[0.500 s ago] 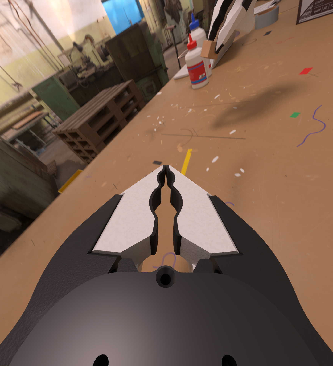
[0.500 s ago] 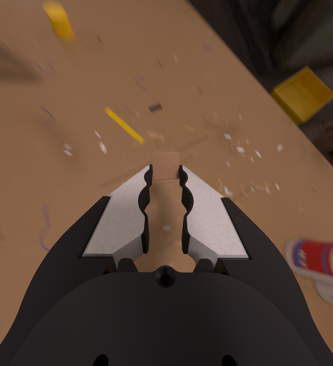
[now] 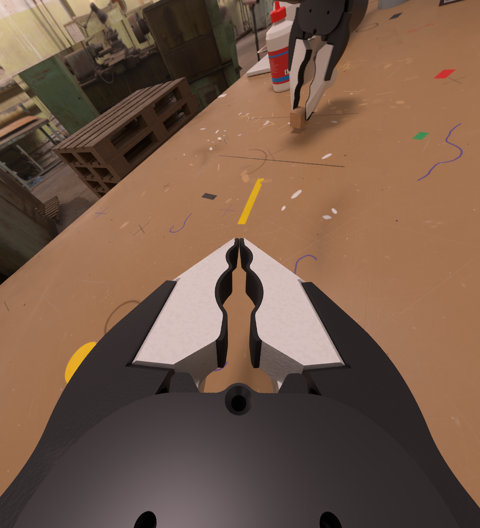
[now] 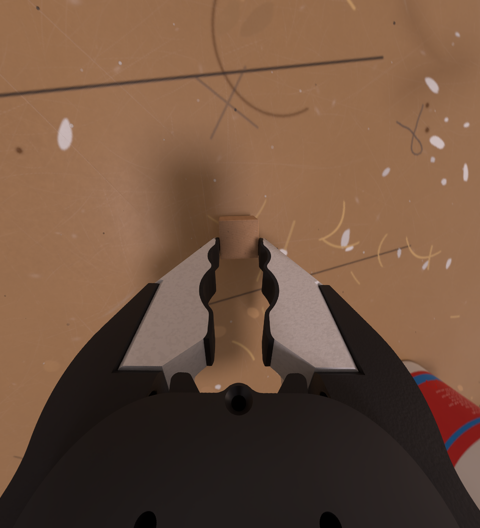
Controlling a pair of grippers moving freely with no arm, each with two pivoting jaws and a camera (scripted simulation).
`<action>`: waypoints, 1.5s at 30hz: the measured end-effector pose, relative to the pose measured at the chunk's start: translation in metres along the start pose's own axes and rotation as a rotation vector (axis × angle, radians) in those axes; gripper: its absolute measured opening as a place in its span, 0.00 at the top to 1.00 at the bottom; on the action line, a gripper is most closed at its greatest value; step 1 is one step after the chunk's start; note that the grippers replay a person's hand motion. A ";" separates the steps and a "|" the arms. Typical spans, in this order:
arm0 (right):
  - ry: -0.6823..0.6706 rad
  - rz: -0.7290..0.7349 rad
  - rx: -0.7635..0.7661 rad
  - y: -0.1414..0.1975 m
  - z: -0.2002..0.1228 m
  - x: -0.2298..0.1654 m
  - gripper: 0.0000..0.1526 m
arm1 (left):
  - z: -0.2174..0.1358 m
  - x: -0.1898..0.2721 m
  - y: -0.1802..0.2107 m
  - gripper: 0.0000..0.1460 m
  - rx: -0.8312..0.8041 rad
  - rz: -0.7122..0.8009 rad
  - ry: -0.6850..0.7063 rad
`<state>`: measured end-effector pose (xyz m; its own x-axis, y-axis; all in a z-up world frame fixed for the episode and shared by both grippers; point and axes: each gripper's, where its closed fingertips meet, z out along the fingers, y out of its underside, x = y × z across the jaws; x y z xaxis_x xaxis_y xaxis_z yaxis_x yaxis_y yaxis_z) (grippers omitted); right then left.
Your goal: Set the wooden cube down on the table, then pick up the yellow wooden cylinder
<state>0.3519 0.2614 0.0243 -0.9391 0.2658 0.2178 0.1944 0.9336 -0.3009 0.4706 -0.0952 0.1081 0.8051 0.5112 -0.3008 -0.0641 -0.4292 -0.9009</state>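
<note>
My right gripper point(image 4: 239, 246) is shut on the small light wooden cube point(image 4: 238, 237), pinched at the fingertips and pointing steeply down at the brown table point(image 4: 90, 228). In the left wrist view the same gripper point(image 3: 304, 113) holds the cube point(image 3: 297, 120) just above the tabletop, with a small shadow under it. My left gripper point(image 3: 239, 241) is shut and empty, low over the table point(image 3: 390, 285). A yellow round shape, the yellow cylinder point(image 3: 79, 360), shows at the left of the left gripper's body, mostly hidden behind it.
A white glue bottle with a red label point(image 3: 276, 57) stands just behind the right gripper and shows in the right wrist view point(image 4: 461, 423) at lower right. A strip of yellow tape point(image 3: 250, 203) lies ahead of the left gripper. The table's left edge drops to a wooden pallet point(image 3: 124, 128).
My right gripper has come down towards the table with the cube and now points steeply at it. The left wrist view has shifted, so the yellow cylinder now shows beside it.
</note>
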 end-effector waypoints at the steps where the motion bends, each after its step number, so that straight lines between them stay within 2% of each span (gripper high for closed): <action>1: -0.010 -0.009 0.006 -0.002 0.003 0.000 0.82 | 0.000 0.001 0.001 1.00 -0.004 0.003 0.005; 6: -0.054 -0.037 -0.043 -0.001 0.009 0.000 0.82 | 0.001 0.003 0.010 0.97 -0.021 -0.013 0.018; 9: -0.051 -0.013 -0.061 0.002 0.011 0.004 0.72 | 0.000 0.002 0.015 0.96 -0.024 -0.022 0.018; 11: -0.040 0.003 -0.065 0.004 0.008 0.006 0.69 | -0.002 -0.001 0.018 0.93 -0.038 -0.034 0.011; 16: 0.018 0.066 0.065 -0.007 -0.023 0.009 0.68 | -0.019 -0.027 0.022 0.88 -0.105 -0.046 -0.068; 20: 0.079 0.071 0.232 -0.025 -0.058 -0.003 0.68 | -0.044 -0.076 0.022 0.83 -0.207 -0.076 -0.127; 23: 0.103 0.049 0.323 -0.039 -0.077 -0.022 0.68 | -0.049 -0.113 0.034 0.78 -0.333 -0.120 -0.109; 27: 0.104 0.015 0.399 -0.057 -0.092 -0.044 0.68 | -0.038 -0.133 0.078 0.70 -0.639 -0.197 -0.007; 30: 0.126 -0.006 0.408 -0.066 -0.097 -0.054 0.67 | -0.027 -0.142 0.114 0.67 -0.838 -0.263 -0.014; 32: 0.125 -0.024 0.414 -0.072 -0.100 -0.061 0.67 | -0.018 -0.147 0.123 0.67 -0.875 -0.325 -0.048; 38: 0.120 -0.077 0.460 -0.090 -0.109 -0.079 0.67 | -0.008 -0.154 0.127 0.69 -0.944 -0.301 -0.126; 45: 0.126 -0.154 0.502 -0.099 -0.112 -0.106 0.67 | -0.013 -0.142 0.138 0.61 -1.103 -0.260 -0.117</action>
<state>0.4640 0.1677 0.1351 -0.8987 0.1902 0.3952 -0.1314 0.7429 -0.6564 0.3552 -0.2362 0.0305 0.6546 0.7217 -0.2250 0.6967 -0.6914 -0.1911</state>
